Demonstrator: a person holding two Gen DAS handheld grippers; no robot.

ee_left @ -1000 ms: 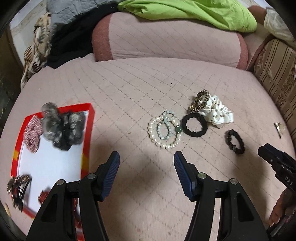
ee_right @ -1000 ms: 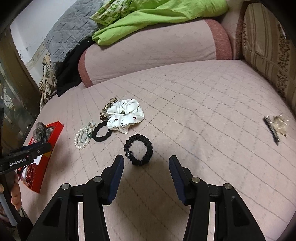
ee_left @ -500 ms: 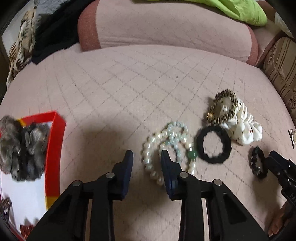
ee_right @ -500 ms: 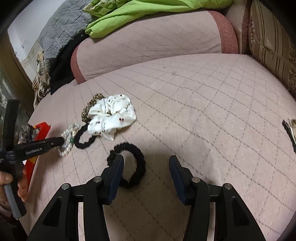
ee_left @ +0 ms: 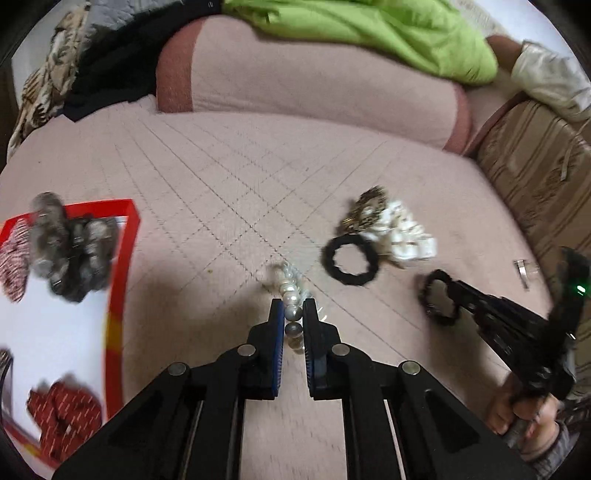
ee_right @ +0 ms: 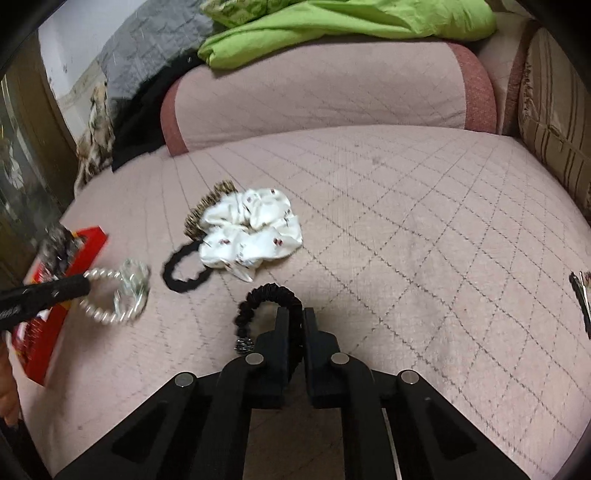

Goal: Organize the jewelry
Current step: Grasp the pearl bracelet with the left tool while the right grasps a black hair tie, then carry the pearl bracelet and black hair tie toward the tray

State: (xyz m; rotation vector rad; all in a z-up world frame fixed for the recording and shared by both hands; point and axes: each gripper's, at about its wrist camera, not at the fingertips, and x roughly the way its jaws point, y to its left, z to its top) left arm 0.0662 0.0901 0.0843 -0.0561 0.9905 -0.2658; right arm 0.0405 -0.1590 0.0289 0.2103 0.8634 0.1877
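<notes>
My left gripper (ee_left: 293,314) is shut on the pearl bracelets (ee_left: 290,291) and holds them just above the pink quilt; they also show in the right wrist view (ee_right: 114,295). My right gripper (ee_right: 293,317) is shut on the black ruffled scrunchie (ee_right: 266,299), seen in the left wrist view (ee_left: 439,299). A plain black hair tie (ee_left: 350,261), a white patterned scrunchie (ee_right: 251,232) and a leopard scrunchie (ee_right: 207,206) lie on the quilt. The red-rimmed tray (ee_left: 125,258) sits at the left.
The tray holds grey fur scrunchies (ee_left: 70,247), a red-white scrunchie (ee_left: 14,266) and a dark red one (ee_left: 64,413). Hair clips (ee_right: 581,295) lie at the far right. A pink bolster (ee_right: 325,96) and green cloth (ee_right: 332,26) lie behind.
Both grippers have closed: the left one on the pearl bracelets, lifting them toward the tray side, and the right one on the black ruffled scrunchie.
</notes>
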